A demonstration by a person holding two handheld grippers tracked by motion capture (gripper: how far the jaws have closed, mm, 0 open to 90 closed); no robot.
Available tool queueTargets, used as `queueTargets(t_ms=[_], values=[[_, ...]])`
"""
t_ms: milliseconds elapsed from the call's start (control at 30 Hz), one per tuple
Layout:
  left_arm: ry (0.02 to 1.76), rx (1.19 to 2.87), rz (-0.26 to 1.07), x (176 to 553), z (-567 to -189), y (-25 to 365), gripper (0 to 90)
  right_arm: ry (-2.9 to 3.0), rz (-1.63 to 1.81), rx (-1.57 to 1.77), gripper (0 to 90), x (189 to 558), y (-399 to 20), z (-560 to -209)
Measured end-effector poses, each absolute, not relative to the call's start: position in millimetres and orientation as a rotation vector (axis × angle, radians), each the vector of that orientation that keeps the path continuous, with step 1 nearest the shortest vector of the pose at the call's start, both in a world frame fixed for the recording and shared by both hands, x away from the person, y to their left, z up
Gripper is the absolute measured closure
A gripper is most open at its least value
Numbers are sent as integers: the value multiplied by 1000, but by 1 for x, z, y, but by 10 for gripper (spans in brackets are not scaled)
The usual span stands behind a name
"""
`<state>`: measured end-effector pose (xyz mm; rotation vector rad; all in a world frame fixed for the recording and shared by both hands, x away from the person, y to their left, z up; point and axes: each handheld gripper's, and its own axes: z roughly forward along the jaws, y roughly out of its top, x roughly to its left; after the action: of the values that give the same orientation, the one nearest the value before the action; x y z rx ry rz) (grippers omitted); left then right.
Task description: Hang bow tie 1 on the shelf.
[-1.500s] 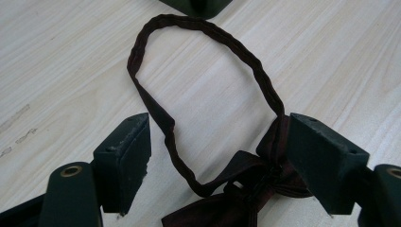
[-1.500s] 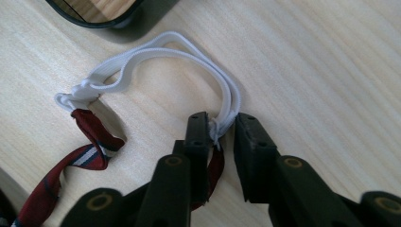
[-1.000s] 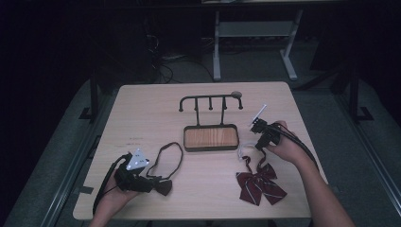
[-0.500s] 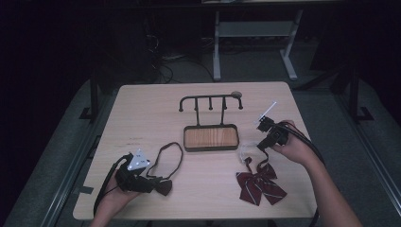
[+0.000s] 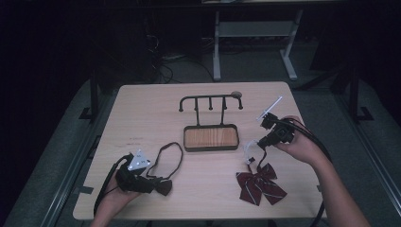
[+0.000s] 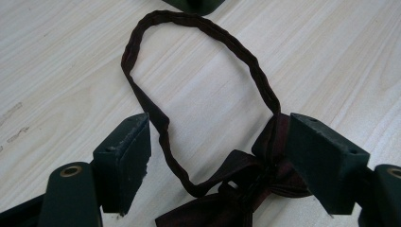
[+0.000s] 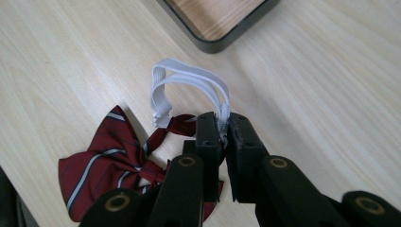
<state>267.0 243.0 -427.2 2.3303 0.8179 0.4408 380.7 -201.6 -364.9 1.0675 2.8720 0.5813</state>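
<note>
Since a second ago, we see the right gripper (image 5: 261, 142) has risen from the desk (image 5: 142, 118), lifting the white elastic strap (image 7: 189, 82) with it, while the left gripper (image 5: 158, 184) has kept its place. On the high view, the right gripper sits near the right edge of the desk, held in the person's right hand (image 5: 298, 144), just to the right of the stand's tray. Its jaws are closed tight on the white elastic strap, which arches up from them in a loop in the right gripper view. The strap's far end joins the red striped bow tie (image 5: 260, 187), which lies on the desk just below the gripper, towards the front right corner. Between the two hands stands a black hook stand (image 5: 210, 101) with a row of pegs on a bar above a wood-lined tray (image 5: 210, 138). At the front left, the person's left hand (image 5: 111, 201) holds the left gripper low over the desk. Its jaws stand apart, and in the left gripper view the dark bow tie (image 6: 246, 182) lies between them, with the right jaw at the bow's edge; we cannot tell whether it touches. The dark bow tie's neck loop (image 6: 198, 61) lies flat on the desk in an oval, reaching out towards the tray.
</note>
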Motion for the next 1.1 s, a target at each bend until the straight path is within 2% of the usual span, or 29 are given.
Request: queueTargets(t_ms=[367,1100], values=[[818,2331,441,267,-428,243,238,2857,606,997,837,369,-197,-337],[819,2330,439,267,-428,243,238,2830,604,938,837,364,-192,-305]])
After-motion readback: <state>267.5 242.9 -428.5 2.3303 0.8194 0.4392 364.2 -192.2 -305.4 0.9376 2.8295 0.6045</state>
